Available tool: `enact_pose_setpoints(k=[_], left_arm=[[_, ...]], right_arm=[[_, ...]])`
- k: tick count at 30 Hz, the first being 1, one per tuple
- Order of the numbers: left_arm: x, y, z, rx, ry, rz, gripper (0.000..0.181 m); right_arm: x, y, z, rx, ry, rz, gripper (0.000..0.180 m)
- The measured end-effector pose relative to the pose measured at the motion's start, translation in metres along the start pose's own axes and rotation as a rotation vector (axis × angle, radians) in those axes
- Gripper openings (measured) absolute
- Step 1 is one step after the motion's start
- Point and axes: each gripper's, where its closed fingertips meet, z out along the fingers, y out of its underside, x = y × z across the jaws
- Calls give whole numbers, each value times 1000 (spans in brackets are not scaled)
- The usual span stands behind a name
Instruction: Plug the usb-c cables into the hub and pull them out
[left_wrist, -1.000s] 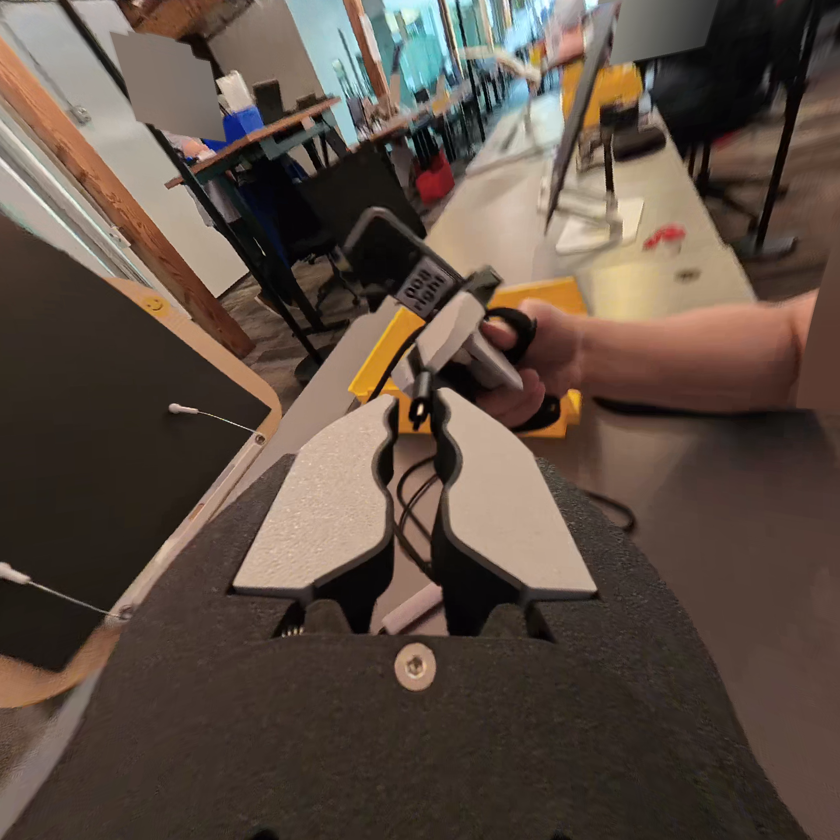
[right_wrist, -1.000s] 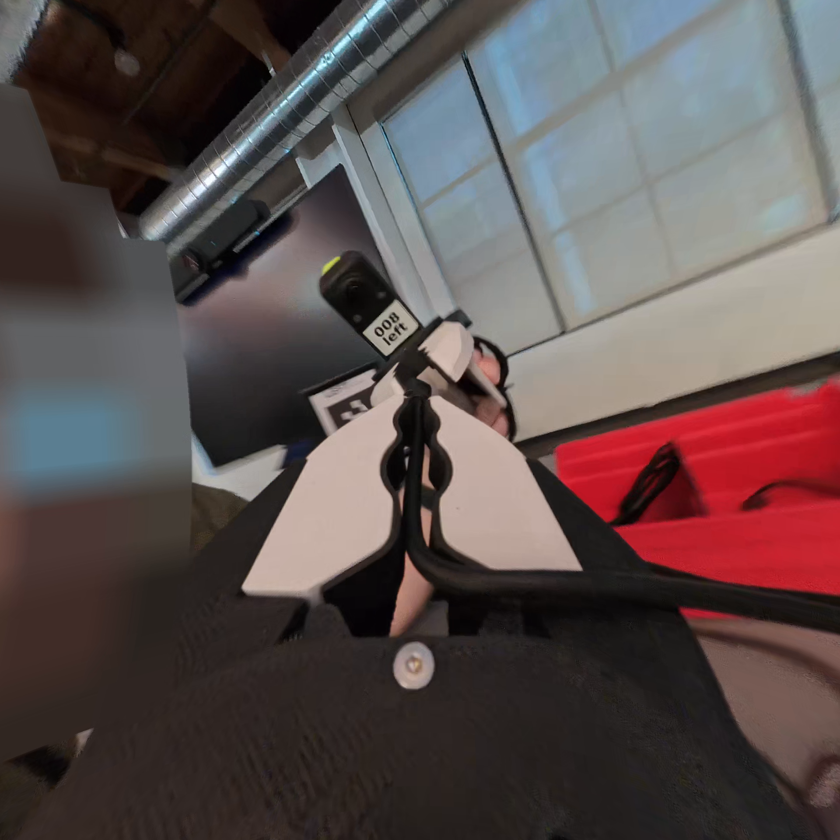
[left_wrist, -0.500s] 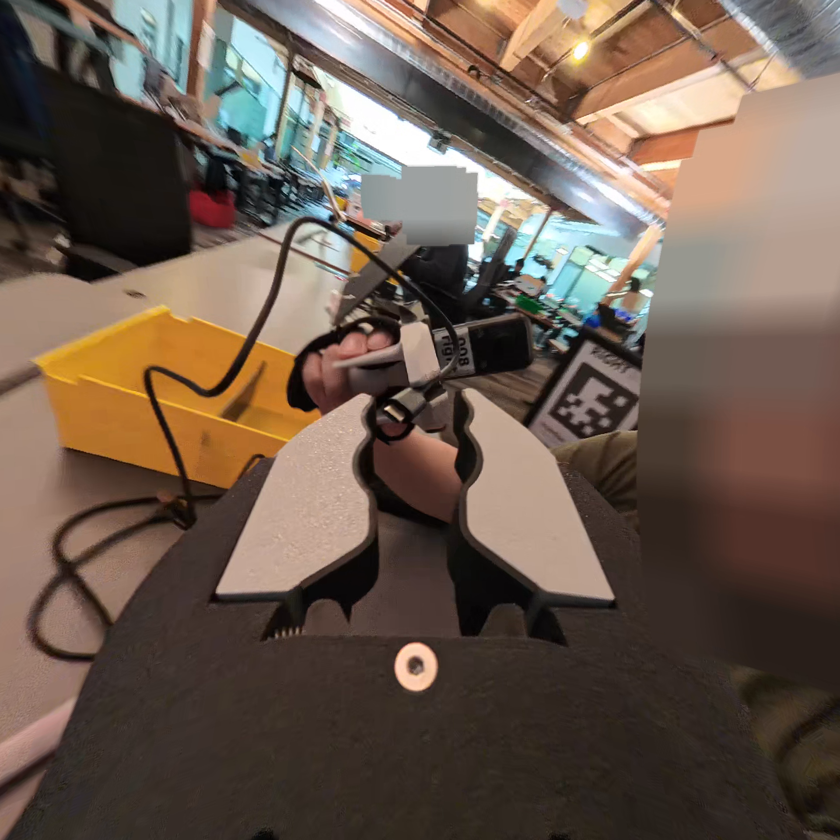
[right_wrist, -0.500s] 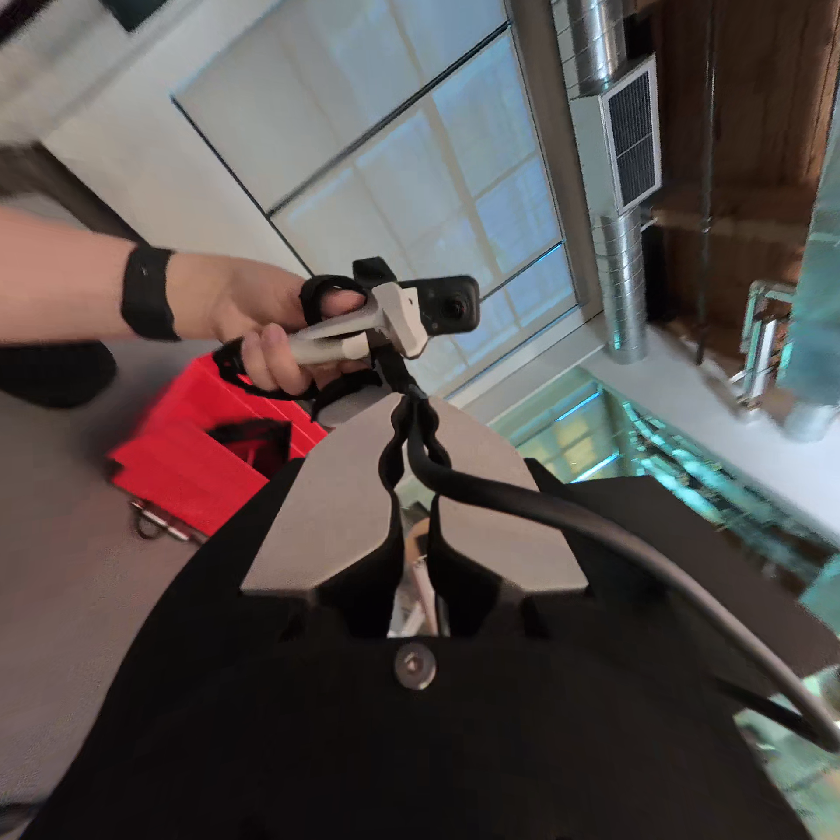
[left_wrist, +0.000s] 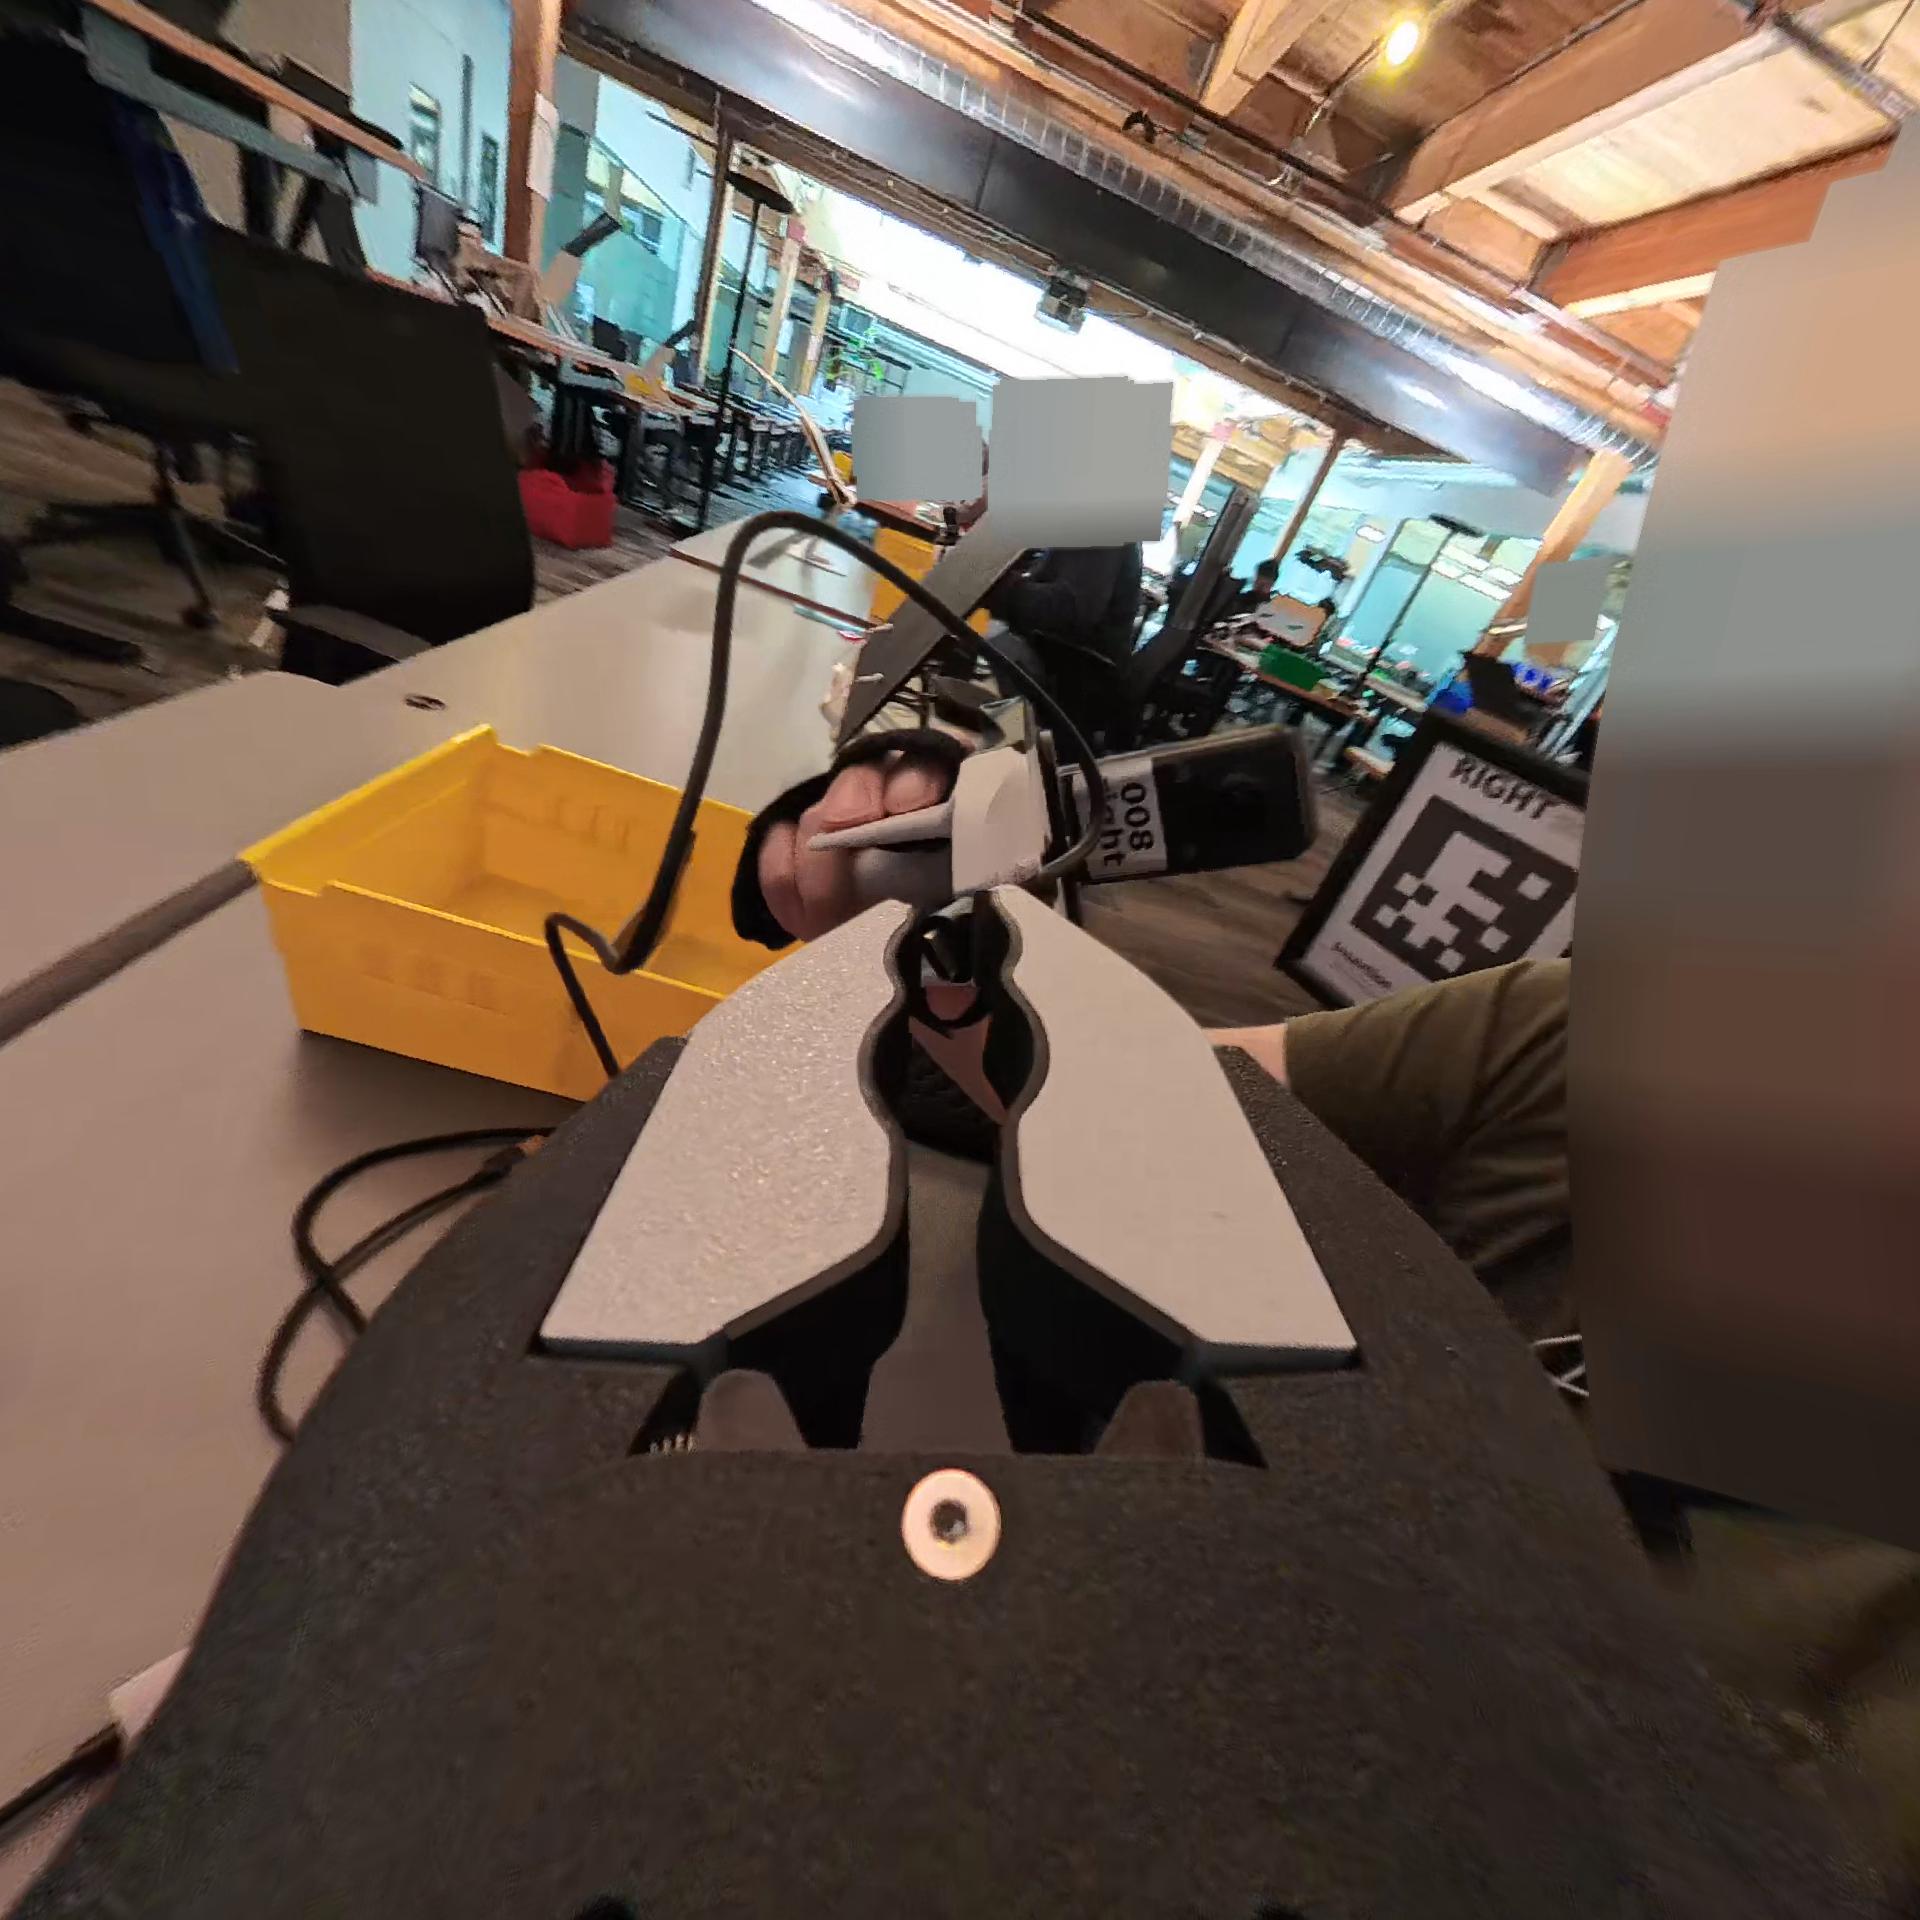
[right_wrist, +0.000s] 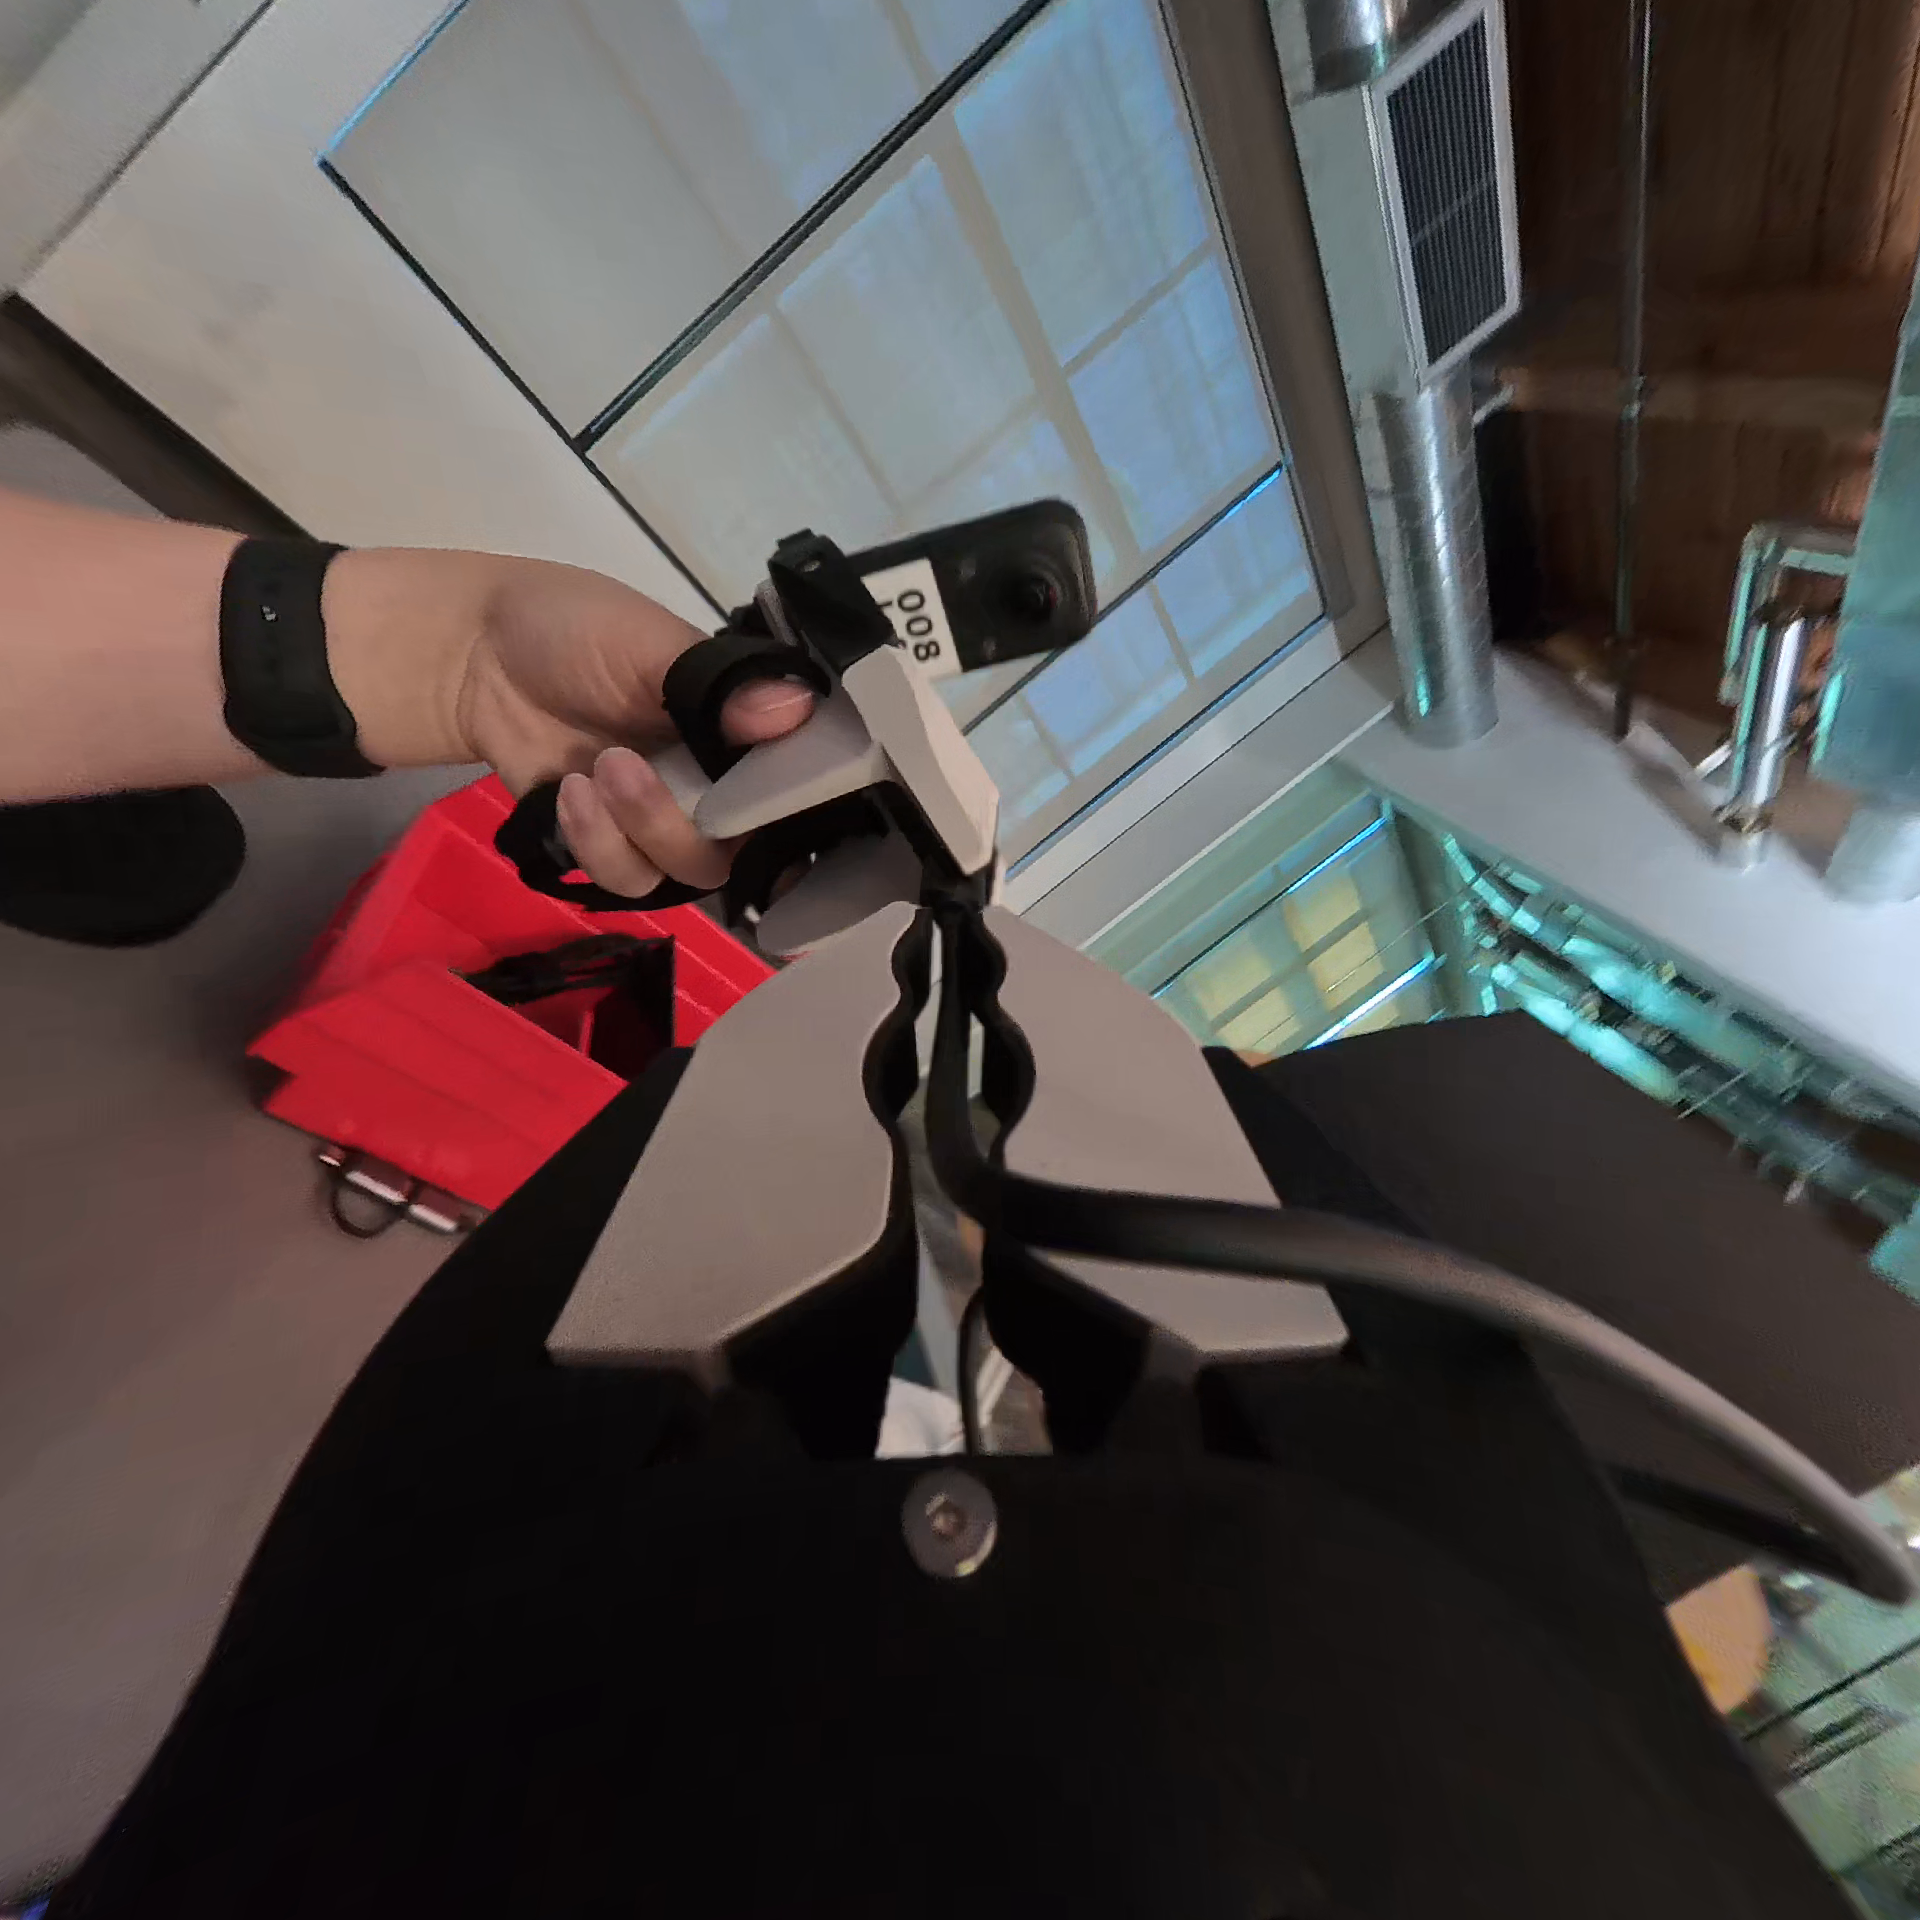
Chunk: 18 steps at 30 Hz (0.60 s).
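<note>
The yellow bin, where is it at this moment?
In the left wrist view, the yellow bin stands on the grey table, left of the left tool. A black cable hangs in front of it.

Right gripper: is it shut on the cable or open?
Shut on the black cable. In the right wrist view, the right gripper has its fingertips closed around it, and the cable trails back out to the right.
</note>
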Motion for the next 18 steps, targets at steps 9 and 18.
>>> enact_pose_setpoints(k=[9,18], left_arm=[[-3,-7,0,38,-42,73,8],[-1,-10,4,56,-30,69,8]], right_arm=[[5,9,13,-65,101,103,19],[12,3,10,-39,143,115,14]])
